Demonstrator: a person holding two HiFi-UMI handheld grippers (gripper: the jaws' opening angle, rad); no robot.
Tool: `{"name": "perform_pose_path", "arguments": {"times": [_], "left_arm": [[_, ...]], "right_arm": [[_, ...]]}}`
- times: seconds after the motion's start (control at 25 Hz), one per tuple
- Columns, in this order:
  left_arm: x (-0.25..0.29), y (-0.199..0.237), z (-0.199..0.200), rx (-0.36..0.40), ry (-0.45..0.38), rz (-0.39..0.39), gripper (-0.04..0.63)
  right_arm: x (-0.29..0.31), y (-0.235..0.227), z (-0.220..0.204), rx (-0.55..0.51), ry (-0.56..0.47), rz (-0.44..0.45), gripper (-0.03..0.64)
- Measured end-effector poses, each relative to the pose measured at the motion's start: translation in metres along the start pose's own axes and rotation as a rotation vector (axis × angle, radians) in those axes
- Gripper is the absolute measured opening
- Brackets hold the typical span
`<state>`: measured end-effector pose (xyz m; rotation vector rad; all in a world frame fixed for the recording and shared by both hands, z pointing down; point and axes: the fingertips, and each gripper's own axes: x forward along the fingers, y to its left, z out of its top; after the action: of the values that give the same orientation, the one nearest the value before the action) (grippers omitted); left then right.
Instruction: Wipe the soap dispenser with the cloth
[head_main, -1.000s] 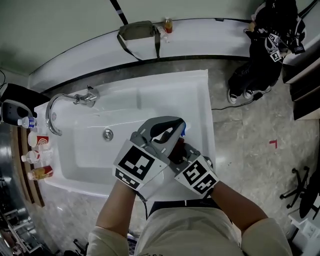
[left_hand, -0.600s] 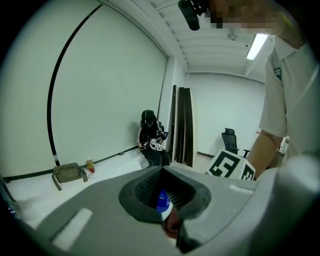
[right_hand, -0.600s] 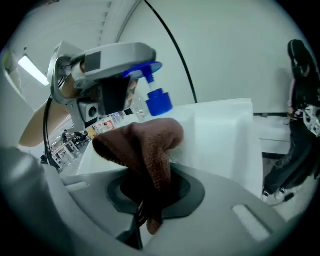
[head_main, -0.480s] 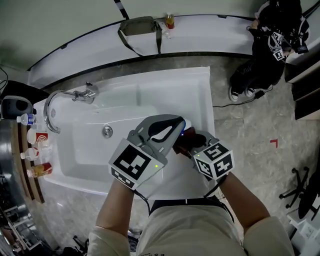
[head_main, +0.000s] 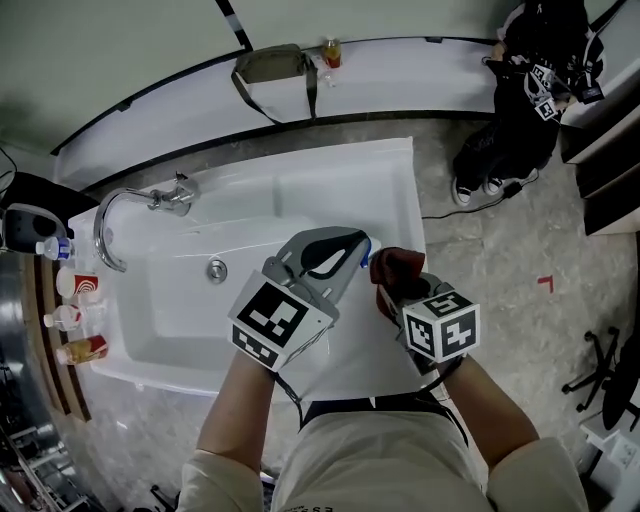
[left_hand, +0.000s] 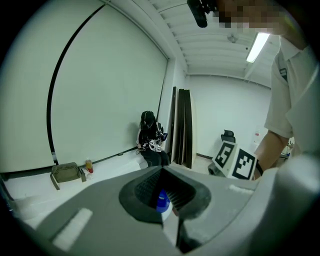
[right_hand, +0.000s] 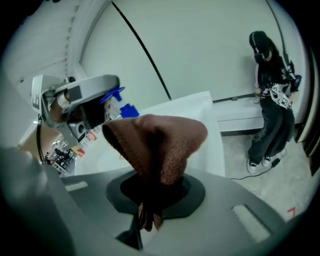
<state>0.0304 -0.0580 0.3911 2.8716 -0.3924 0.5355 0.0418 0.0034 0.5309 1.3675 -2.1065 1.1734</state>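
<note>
Brown cloth (right_hand: 160, 145) bunches out of the right gripper's (right_hand: 150, 202) pinching jaws, and just to its left the blue-topped soap dispenser (right_hand: 128, 110) sits clamped in the left gripper's (head_main: 350, 256) jaws, so the wipe looks like a short leftward reach.

One cloth (head_main: 398, 268), one soap dispenser (left_hand: 161, 199), one sink (head_main: 300, 170), one tap (head_main: 125, 205), one bag (head_main: 270, 65), perhaps five small bottles (head_main: 62, 318).

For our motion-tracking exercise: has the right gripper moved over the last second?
Yes. The right gripper, shut on the cloth, shifted right toward the sink's right rim.
</note>
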Motion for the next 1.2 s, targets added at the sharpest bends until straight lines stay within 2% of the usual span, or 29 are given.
{"name": "perform_pose_path", "arguments": {"times": [0.16,0.32,0.4,0.56,0.68,0.88,1.04,1.2], "left_arm": [[0.001,-0.002,0.002,-0.01,-0.012,-0.015,0.0],[0.0,-0.003,0.002,0.006,-0.008,-0.033,0.0],[0.001,-0.003,0.002,0.007,-0.007,-0.043,0.0],[0.002,-0.003,0.001,0.006,-0.018,-0.061,0.0],[0.002,-0.003,0.001,0.011,-0.026,-0.078,0.0],[0.001,-0.003,0.0,0.016,-0.031,-0.108,0.0],[0.0,-0.003,0.0,0.016,-0.034,-0.118,0.0],[0.0,-0.003,0.001,0.049,-0.034,-0.088,0.0]], "right_arm": [[0.024,0.05,-0.032,-0.065,0.077,0.1,0.081],[0.058,0.087,-0.042,-0.127,0.127,0.172,0.08],[0.072,0.093,-0.038,-0.078,0.131,0.2,0.08],[0.084,0.083,-0.031,0.151,0.133,0.226,0.08],[0.083,0.064,-0.029,0.273,0.121,0.193,0.08],[0.07,0.031,-0.031,0.349,0.095,0.107,0.081],[0.053,0.013,-0.032,0.35,0.082,0.044,0.081],[0.027,-0.005,-0.024,0.249,0.068,-0.032,0.08]]}}
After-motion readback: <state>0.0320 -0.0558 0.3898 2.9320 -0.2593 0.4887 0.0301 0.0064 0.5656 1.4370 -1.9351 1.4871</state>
